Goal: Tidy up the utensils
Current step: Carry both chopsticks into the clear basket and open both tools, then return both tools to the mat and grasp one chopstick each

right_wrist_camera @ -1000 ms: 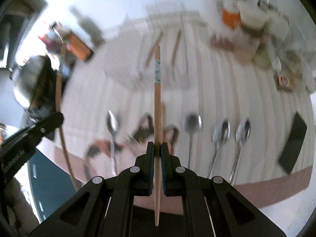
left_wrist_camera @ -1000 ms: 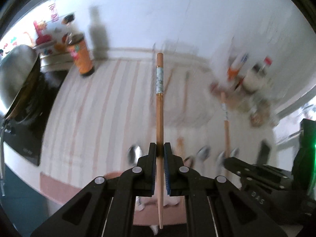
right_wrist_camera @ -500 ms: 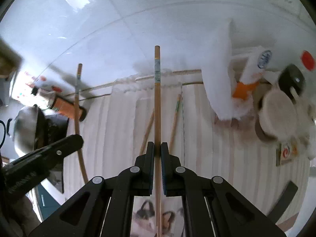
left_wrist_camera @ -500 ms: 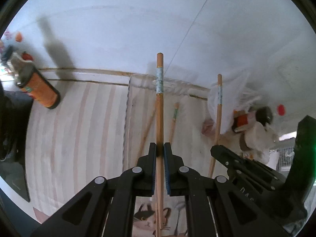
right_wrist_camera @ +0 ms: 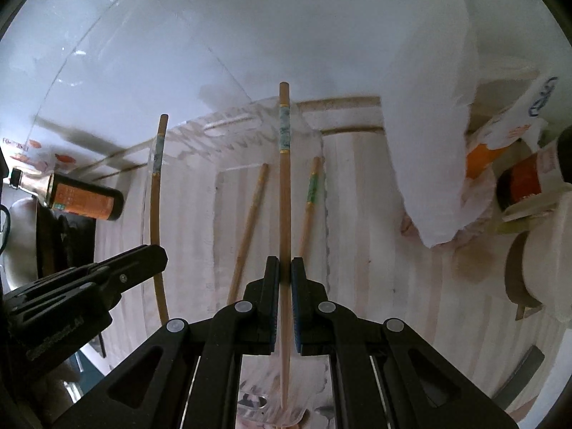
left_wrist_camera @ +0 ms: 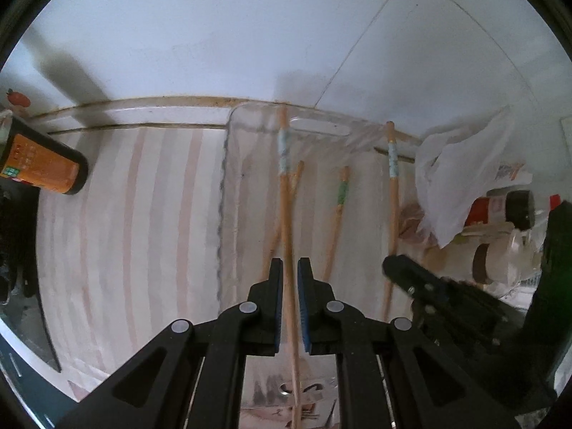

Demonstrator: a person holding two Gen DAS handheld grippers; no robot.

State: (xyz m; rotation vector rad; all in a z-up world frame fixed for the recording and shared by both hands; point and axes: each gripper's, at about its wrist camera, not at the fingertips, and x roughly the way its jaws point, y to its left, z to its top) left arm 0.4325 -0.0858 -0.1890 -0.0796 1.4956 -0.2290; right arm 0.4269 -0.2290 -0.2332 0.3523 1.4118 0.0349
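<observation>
Left claw (left_wrist_camera: 290, 279) was clamped on a wooden chopstick (left_wrist_camera: 285, 196), pointing steeply down over a clear plastic tray (left_wrist_camera: 228, 150) that sat on the striped counter (left_wrist_camera: 143, 214) against the white tiled wall. In the left wrist view the stick looked a bit loose between the blue pads, w/ a thin gap on the right side, but it ran straight through them. Right claw (right_wrist_camera: 285, 275) was likewise closed tight on its own chopstick (right_wrist_camera: 284, 178), tip up toward the wall, also over the tray. Two more chopsticks lay flat inside the tray: a plain one (right_wrist_camera: 250, 221) angled to the left & one w/ a green band (right_wrist_camera: 310, 200) beside it. An orange-labelled bottle (left_wrist_camera: 39, 169) lay on its side at the counter's left, well apart from the tray. A white plastic bag (right_wrist_camera: 429, 164) & some jars crowded the right side, near the tray's edge.
</observation>
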